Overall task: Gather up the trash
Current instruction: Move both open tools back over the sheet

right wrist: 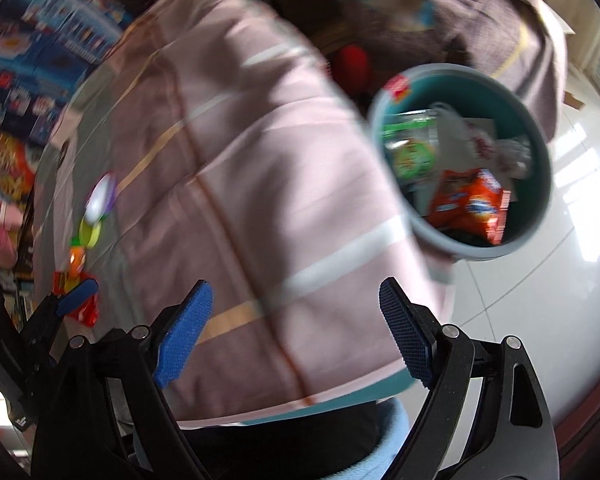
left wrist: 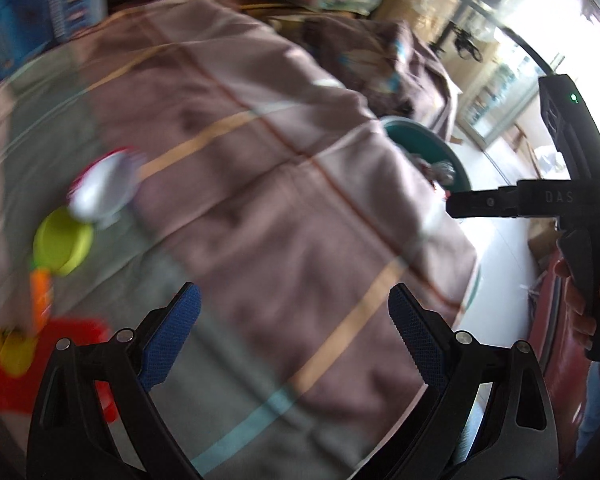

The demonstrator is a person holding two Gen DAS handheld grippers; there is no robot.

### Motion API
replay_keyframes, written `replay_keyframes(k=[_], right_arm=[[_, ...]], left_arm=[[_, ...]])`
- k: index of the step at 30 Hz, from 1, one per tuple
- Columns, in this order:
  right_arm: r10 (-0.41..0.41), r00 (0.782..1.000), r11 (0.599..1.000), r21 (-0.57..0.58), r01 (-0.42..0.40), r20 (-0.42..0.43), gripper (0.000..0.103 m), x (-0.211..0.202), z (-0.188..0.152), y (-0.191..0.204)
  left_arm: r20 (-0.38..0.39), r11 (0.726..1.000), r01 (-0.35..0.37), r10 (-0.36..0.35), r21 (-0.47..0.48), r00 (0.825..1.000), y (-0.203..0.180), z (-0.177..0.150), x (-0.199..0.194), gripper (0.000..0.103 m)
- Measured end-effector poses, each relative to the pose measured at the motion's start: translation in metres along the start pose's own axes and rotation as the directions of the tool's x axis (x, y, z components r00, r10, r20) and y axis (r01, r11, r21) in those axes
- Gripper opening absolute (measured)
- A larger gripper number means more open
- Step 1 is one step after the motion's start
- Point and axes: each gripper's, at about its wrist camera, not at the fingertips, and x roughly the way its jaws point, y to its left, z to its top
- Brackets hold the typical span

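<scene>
- My left gripper [left wrist: 294,334] has its blue pads spread wide with nothing between them, poised above the striped cloth [left wrist: 260,184] that covers the bench.
- My right gripper [right wrist: 296,332] is likewise wide apart and empty, over the near edge of the same cloth, with the bin just beyond and to its right.
- The trash left to collect lies in a cluster at the far left of the bench: a white-and-red wrapper [left wrist: 100,184], a lime-green lid [left wrist: 62,242], an orange wrapper [left wrist: 40,300] and a red packet [left wrist: 80,344]. All are blurred, so I cannot say exactly what each one is.
- The teal bin [right wrist: 540,184] stands on the floor beside the bench, already holding an orange snack bag [right wrist: 468,204] and green packets [right wrist: 410,152].
- I judge the wrappers light, thin and crinkly, probably slippery foil; I would pinch a raised fold or a crimped end rather than the flat face.
- The lid looks stiff and light; taking it across its rim seems surest.
- The soft cloth may bunch up if my pads drag on it.
</scene>
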Motion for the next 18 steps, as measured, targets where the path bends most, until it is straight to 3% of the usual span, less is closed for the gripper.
replay_keyframes(k=[11, 15, 18], right_arm=[[0.038, 0.997, 0.981, -0.189, -0.050, -0.063, 0.082, 0.025, -0.032, 0.105], [0.050, 0.995, 0.968, -0.241, -0.069, -0.081, 0.081, 0.031, -0.045, 0.131], [0.047, 0.994, 0.960, -0.271, -0.072, -0.099, 0.082, 0.037, -0.050, 0.148]], left_arm=[[0.028, 0.976, -0.126, 0.133, -0.178, 0.991, 0.097, -0.077, -0.063, 0.095], [0.015, 0.948, -0.176, 0.187, -0.265, 0.982, 0.136, -0.109, -0.079, 0.095], [0.008, 0.921, -0.174, 0.189, -0.348, 0.982, 0.164, -0.129, -0.084, 0.095]])
